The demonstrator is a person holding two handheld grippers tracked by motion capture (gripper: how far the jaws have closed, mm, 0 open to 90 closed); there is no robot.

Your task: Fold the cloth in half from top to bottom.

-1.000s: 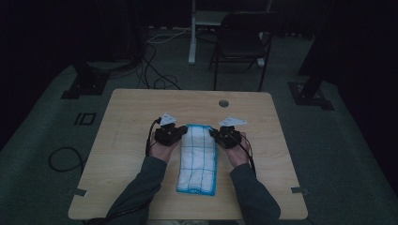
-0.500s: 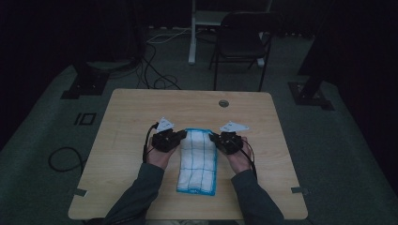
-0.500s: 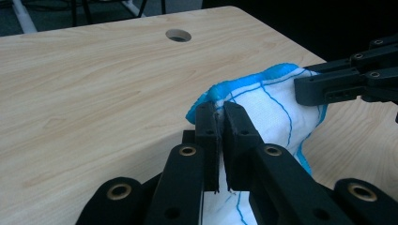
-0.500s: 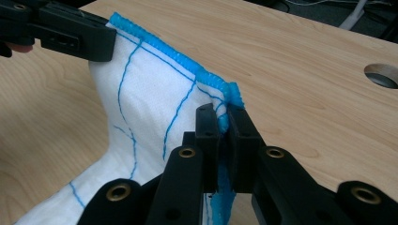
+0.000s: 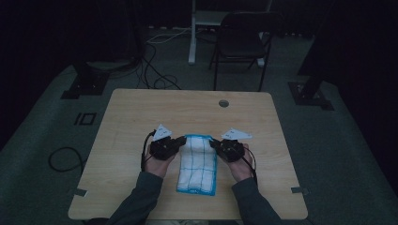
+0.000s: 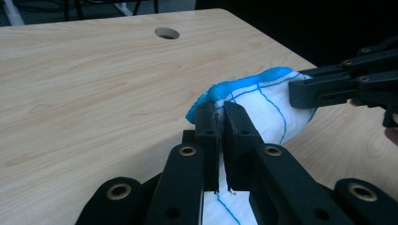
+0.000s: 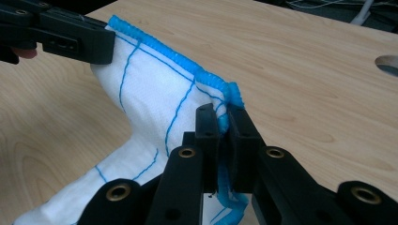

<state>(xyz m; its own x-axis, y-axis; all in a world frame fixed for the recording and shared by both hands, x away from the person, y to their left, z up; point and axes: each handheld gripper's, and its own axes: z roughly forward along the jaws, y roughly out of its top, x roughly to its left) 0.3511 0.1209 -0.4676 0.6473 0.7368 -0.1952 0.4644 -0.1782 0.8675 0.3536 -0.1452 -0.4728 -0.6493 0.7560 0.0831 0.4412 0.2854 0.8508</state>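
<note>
- Left tongs (image 5: 179,140) are clamped on the far left corner of the white cloth (image 5: 198,165).
- The cloth lies mid-surface (image 5: 141,108), its far edge lifted.
- Right tongs (image 5: 213,142) pinch the far right corner; uneven pulling could slip a thin hem free.

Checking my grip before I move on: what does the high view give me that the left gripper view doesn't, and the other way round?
High view alone: the whole cloth lying lengthwise towards the person, the chair and floor cables beyond the table.
Left gripper view alone: the left gripper shut on the cloth's blue-edged corner, that far end lifted off the wood.
Both: the right gripper at the opposite corner, the table and its cable hole.
</note>
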